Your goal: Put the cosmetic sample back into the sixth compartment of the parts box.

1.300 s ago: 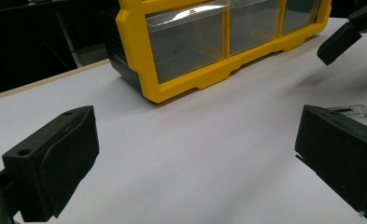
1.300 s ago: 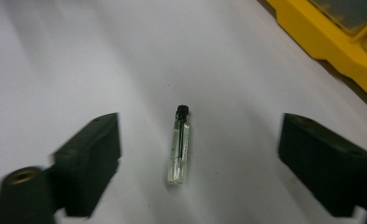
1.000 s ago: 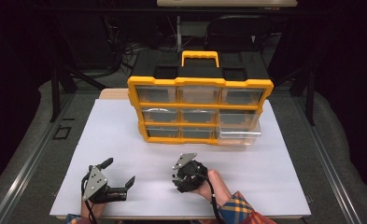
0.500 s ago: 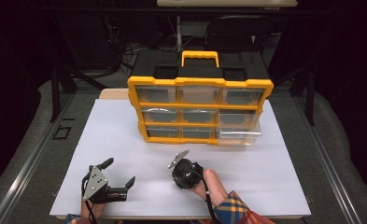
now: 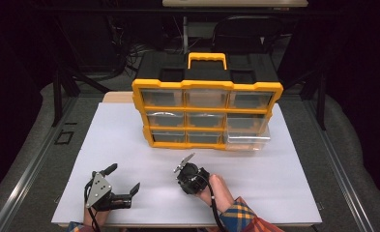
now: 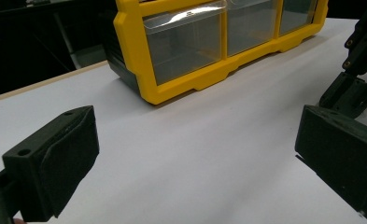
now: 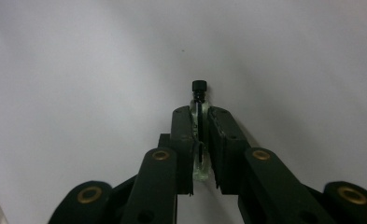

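- Right gripper, at the board's 6 o'clock, has just closed its jaws on a small black-capped bolt with clear backing: pickup looks done.
- Left gripper gapes wide, empty, at 7 o'clock.
- Left to do, likely: carrying it to the pulled-out drawer of the yellow organizer, at 1 o'clock.

A yellow-orange organizer with clear drawers is standing on a white table sheet — black grippers are showing, a plaid sleeve too — and the clamped black-capped screw is looking perhaps bagged in clear plastic.
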Motion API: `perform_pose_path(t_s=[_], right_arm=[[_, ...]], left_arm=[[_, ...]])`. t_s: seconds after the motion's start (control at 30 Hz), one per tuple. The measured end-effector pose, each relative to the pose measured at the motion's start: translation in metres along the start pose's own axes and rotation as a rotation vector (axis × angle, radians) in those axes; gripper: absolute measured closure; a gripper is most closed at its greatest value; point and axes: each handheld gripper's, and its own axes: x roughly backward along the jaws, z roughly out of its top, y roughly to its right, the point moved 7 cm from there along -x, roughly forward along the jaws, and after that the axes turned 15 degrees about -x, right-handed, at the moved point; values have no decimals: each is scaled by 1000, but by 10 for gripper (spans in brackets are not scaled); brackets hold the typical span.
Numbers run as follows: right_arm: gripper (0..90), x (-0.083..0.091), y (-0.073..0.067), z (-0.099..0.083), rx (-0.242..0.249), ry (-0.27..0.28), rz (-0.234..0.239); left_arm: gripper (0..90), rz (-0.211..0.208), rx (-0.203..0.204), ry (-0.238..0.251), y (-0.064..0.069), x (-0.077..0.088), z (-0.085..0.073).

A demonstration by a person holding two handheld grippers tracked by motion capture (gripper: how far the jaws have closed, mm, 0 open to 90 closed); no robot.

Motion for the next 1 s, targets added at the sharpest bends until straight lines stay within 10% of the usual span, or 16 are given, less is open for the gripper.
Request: perform_pose_path(t_s=[1.0], right_arm=[[808,27,23,20,18,-34,-32]], left_arm=[[0,6,-5,4,-1,1,1]])
